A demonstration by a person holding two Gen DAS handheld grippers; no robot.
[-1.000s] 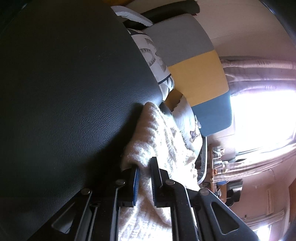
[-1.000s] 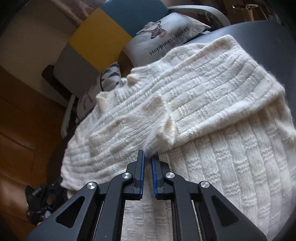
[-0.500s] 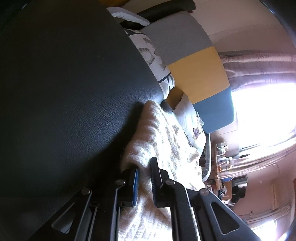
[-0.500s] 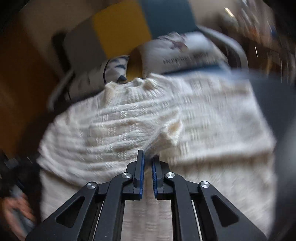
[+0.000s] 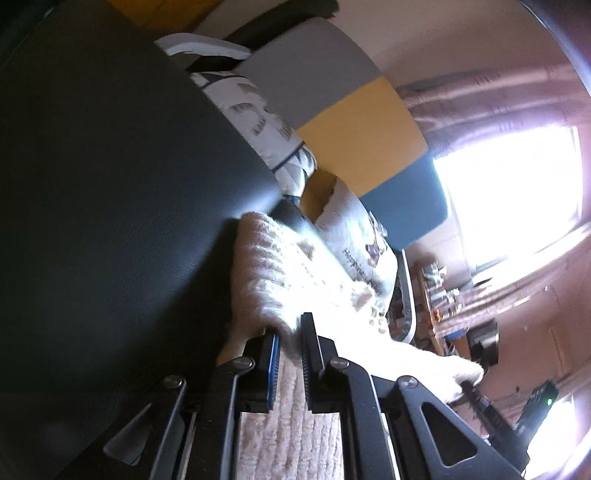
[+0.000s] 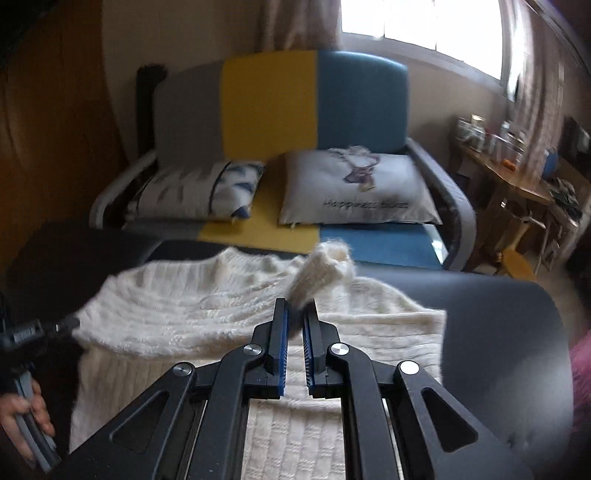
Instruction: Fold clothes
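A cream knitted sweater (image 6: 207, 317) lies spread on a dark leather surface (image 6: 509, 332). My right gripper (image 6: 294, 314) is shut on the sweater's sleeve cuff (image 6: 325, 266), which stands lifted above the body of the garment. In the left wrist view the left gripper (image 5: 290, 332) is shut on a folded edge of the same sweater (image 5: 273, 273), close to the dark surface (image 5: 110, 184). At the left edge of the right wrist view, a hand (image 6: 29, 413) holds the left gripper's handle.
Beyond the dark surface stands a grey, yellow and blue sofa (image 6: 280, 107) with two printed cushions (image 6: 354, 188). A cluttered wooden side table (image 6: 513, 173) sits at the right under a bright window (image 6: 424, 26). Something pink (image 6: 580, 373) shows at the right edge.
My right gripper has lifted the sleeve cuff up off the sweater and its view has tilted up toward the sofa. The left gripper has kept its hold, shifting only slightly.
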